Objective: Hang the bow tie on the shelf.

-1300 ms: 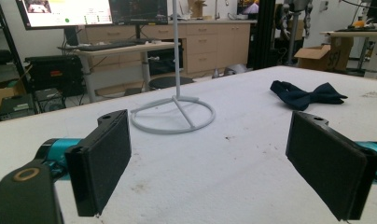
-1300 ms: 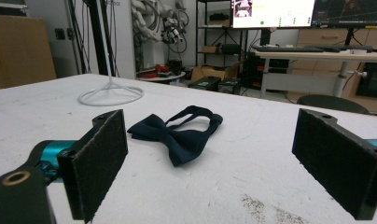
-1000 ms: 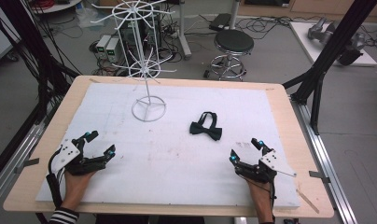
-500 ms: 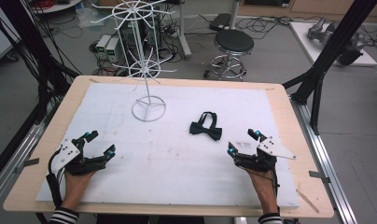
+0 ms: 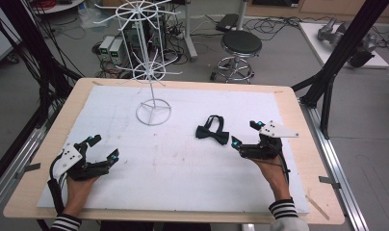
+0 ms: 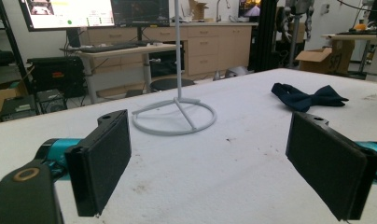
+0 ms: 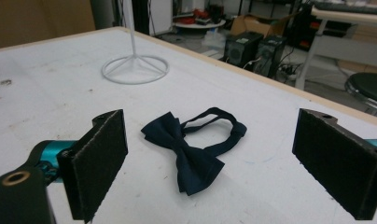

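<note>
Beside the rack [image 5: 153, 72] base lies the bow tie [image 5: 212, 133] flat on the table; right tongs [image 5: 245, 133] spread just short of it should close on its knot, left tongs [image 5: 104, 147] spread, idle.

The left gripper [image 5: 102, 147] sits low near the person's left, its jaws spread wide, with the left hand [image 5: 79, 185] wrapped around its rear and a striped cuff at the wrist. The right gripper [image 5: 245, 133] is held farther forward, jaws also wide apart and holding nothing, the right hand [image 5: 272, 166] behind it. Both forearms reach in from the near edge; the right gripper seems slightly raised, though that is hard to judge.
</note>
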The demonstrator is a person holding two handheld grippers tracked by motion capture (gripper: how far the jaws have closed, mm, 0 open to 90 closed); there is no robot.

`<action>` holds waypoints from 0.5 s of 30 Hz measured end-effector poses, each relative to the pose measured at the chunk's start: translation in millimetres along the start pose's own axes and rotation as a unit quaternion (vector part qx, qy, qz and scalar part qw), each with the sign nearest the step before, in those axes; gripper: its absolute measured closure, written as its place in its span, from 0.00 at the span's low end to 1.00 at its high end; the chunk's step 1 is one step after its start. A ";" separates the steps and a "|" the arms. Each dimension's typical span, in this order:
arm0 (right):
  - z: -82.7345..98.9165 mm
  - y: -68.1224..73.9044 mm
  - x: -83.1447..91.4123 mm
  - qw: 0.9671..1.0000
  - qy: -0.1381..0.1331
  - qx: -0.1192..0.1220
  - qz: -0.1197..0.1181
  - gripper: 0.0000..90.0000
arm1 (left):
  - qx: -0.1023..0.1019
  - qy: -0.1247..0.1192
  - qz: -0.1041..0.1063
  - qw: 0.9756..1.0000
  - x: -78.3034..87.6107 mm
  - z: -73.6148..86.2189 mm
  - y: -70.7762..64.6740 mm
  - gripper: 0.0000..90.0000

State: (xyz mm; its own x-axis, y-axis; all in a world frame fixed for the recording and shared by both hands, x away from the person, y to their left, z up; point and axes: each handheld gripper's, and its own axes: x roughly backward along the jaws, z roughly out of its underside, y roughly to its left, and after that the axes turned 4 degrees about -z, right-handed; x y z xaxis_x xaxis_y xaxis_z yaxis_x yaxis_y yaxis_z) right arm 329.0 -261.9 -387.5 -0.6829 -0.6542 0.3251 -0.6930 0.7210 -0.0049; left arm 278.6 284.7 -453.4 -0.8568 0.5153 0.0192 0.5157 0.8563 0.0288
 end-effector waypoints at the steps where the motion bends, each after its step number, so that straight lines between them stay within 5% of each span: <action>1: -1.4 -1.8 -2.2 1.000 0.009 -0.004 -0.004 0.10 | 0.000 0.000 0.000 1.000 0.0 0.0 0.0 0.16; 15: -5.1 -20.7 -36.5 0.995 0.089 0.000 -0.034 0.10 | 0.003 0.000 0.000 1.000 -0.3 0.0 0.2 0.16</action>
State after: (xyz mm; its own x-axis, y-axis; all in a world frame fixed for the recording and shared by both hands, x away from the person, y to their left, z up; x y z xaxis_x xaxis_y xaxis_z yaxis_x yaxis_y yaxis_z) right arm 369.4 -251.8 -394.4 -0.5825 -0.6508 0.4870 -0.7364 0.6761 0.0227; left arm 279.0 284.7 -453.4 -0.8569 0.5150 0.0196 0.5154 0.8567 0.0224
